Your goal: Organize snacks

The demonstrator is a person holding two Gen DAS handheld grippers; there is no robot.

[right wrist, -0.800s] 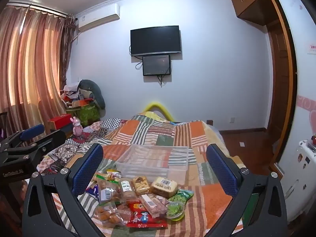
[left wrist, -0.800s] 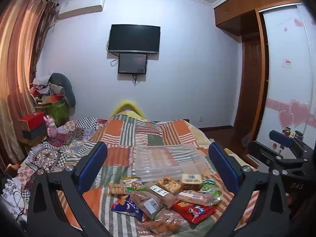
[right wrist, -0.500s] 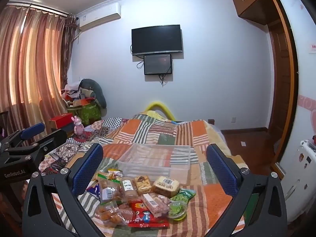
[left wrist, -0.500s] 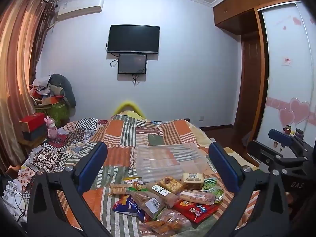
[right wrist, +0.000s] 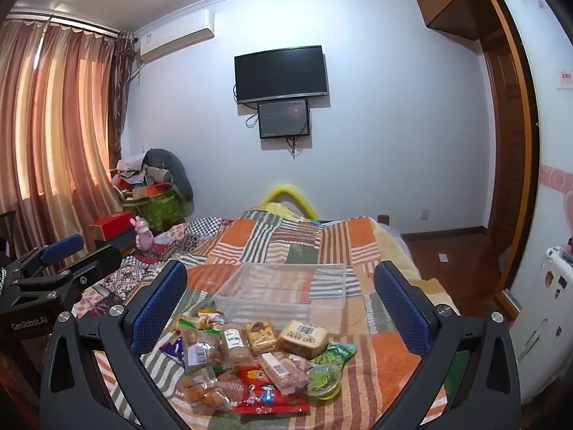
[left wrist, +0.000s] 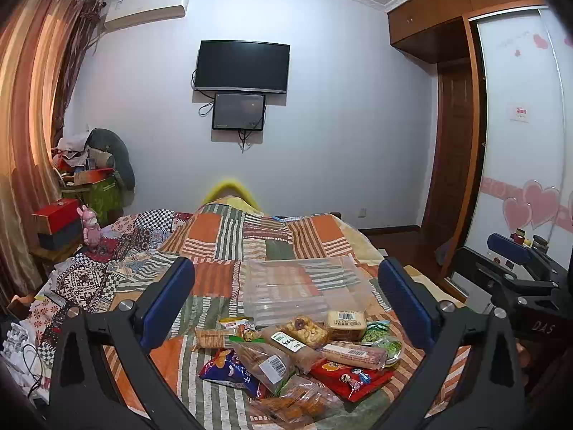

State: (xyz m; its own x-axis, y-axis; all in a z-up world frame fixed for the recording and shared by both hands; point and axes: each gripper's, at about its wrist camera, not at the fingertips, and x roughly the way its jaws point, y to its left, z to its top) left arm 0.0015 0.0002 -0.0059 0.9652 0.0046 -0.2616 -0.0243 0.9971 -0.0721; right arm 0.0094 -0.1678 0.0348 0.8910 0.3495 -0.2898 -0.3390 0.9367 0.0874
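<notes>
A pile of snack packets [left wrist: 297,351] lies on the patchwork quilt near the bed's front. It includes a red packet [left wrist: 349,376], a blue chip bag [left wrist: 229,369] and a barcoded cake block [left wrist: 345,320]. Just behind the pile stands a clear plastic box [left wrist: 297,286], with nothing visible inside it. My left gripper [left wrist: 284,268] hovers open above the pile, touching nothing. The right gripper [right wrist: 280,272] is open too, over the same snack pile [right wrist: 258,354] and clear box [right wrist: 283,290]. A green cup [right wrist: 324,378] sits at the pile's right edge.
The quilted bed [left wrist: 229,236] fills the middle. A pink toy [left wrist: 91,227], a red box [left wrist: 57,215] and piled clutter [left wrist: 96,175] stand at its left by the curtain. A wardrobe [left wrist: 515,125] and wooden floor [right wrist: 451,261] lie to the right.
Both grippers stay wide open and nearly still. The views have drifted only slightly, and no snack has moved.
</notes>
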